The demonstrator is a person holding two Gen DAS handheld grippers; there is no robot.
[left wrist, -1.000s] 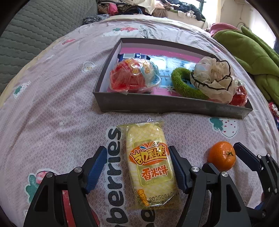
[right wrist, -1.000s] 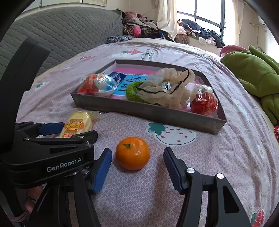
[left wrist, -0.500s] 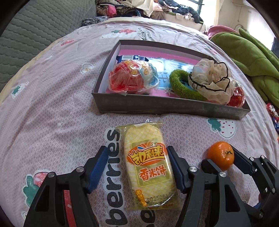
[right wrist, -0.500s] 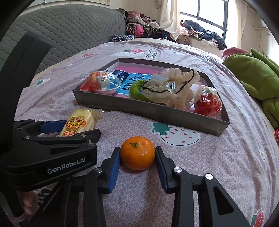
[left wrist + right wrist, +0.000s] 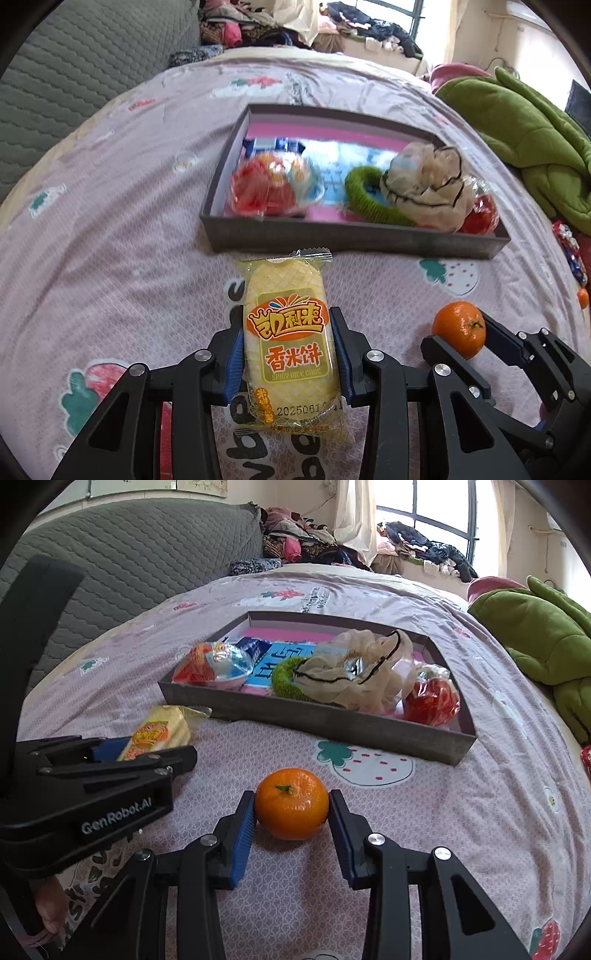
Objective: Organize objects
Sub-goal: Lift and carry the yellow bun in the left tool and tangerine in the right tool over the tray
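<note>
Both grippers have closed in since a second ago, when their jaws stood wide of the goods on the pink bedspread: the left gripper has just been closing and its blue pads now press both long sides of the yellow rice cake pack, which lies flat on the spread just short of the grey tray; to its right, the right gripper, closed half a second back, pinches the mandarin between its pads, the fruit resting on the cloth near a printed strawberry. Beyond them the tray holds, left to right, a red-and-blue wrapped snack, a green hair tie, a cream scrunchie and a red wrapped sweet; a green plush lies at far right
</note>
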